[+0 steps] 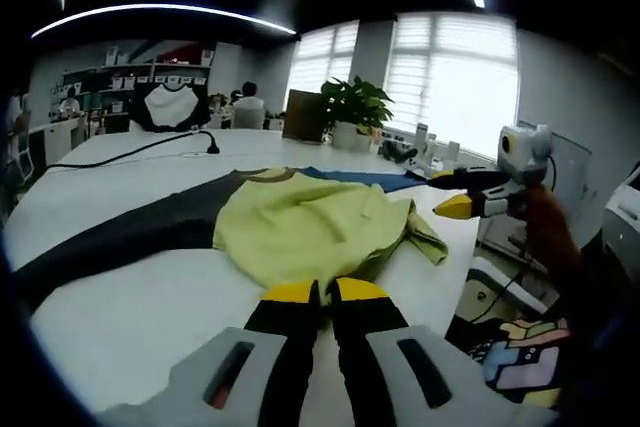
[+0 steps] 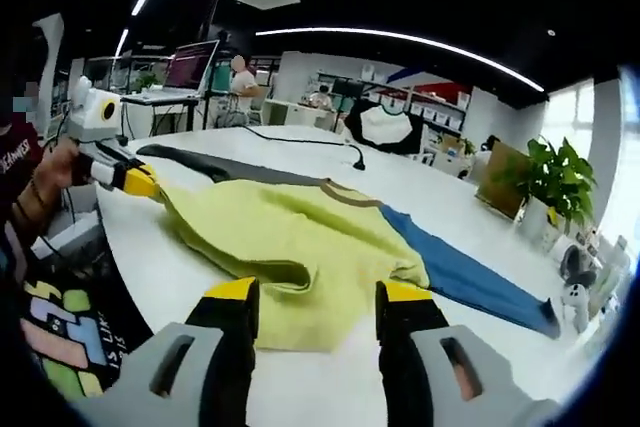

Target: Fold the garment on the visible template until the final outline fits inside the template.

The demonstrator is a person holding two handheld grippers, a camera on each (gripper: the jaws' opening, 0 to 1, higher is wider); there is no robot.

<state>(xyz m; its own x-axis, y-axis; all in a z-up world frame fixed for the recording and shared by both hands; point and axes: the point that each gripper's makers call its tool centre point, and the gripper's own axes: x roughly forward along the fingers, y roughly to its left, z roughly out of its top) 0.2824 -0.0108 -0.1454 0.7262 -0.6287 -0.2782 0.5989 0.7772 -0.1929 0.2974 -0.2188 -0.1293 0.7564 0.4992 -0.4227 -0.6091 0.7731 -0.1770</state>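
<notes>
A yellow-green garment [image 1: 300,227] lies bunched on the white table [image 1: 150,317], with a dark grey sleeve [image 1: 130,232] stretched one way and a blue sleeve [image 1: 360,179] the other. My left gripper [image 1: 325,292] has its jaws nearly together at the garment's near hem. In the right gripper view the garment [image 2: 290,237] runs from the left gripper [image 2: 140,182], which pinches its edge at the table's side. My right gripper [image 2: 320,297] stands open low over the folded yellow cloth. In the left gripper view that right gripper [image 1: 450,192] hovers just past the garment's rumpled corner, held by a person's hand.
A black cable [image 1: 130,152] with an upright stub crosses the far tabletop. A potted plant [image 1: 352,107] and small items stand at the far end by the window. The table edge is close beside both grippers, with patterned cloth [image 1: 520,357] below it. People sit at distant desks.
</notes>
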